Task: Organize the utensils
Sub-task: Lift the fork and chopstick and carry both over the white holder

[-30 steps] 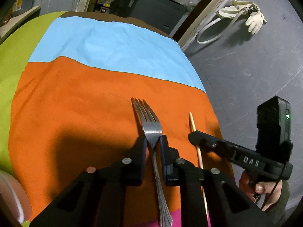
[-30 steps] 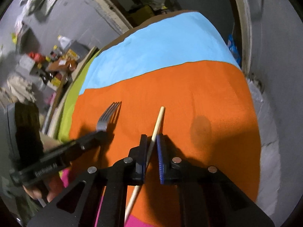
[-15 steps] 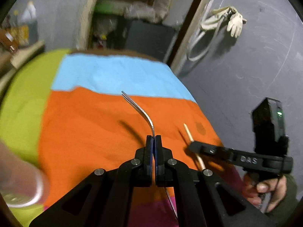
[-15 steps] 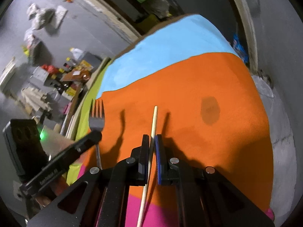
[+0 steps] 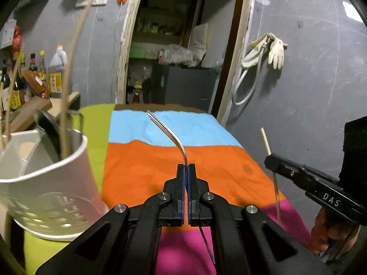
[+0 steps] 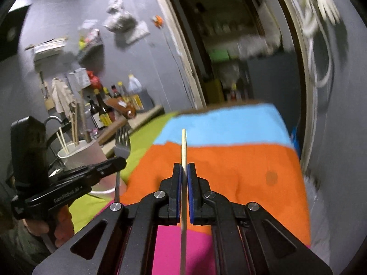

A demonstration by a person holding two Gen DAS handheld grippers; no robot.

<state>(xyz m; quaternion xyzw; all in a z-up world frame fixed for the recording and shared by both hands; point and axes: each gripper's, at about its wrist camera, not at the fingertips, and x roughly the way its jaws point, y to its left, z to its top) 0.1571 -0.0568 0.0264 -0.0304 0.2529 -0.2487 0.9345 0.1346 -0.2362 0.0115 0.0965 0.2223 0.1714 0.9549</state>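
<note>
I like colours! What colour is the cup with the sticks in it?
White. The cup shows best in the left wrist view.

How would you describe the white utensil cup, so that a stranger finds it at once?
Look at the striped cloth, at its green left side. There stands the white cup, beside the left tool that holds the fork. Only it holds upright sticks.

"DAS" on right gripper [image 5: 271, 160]; "GenRobot.AI" on left gripper [image 6: 119, 162].

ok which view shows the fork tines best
The right wrist view: the fork faces the camera, held upright in the left gripper, tines separate. In the left wrist view the fork is edge-on, tines stacked into one thin curve.
</note>
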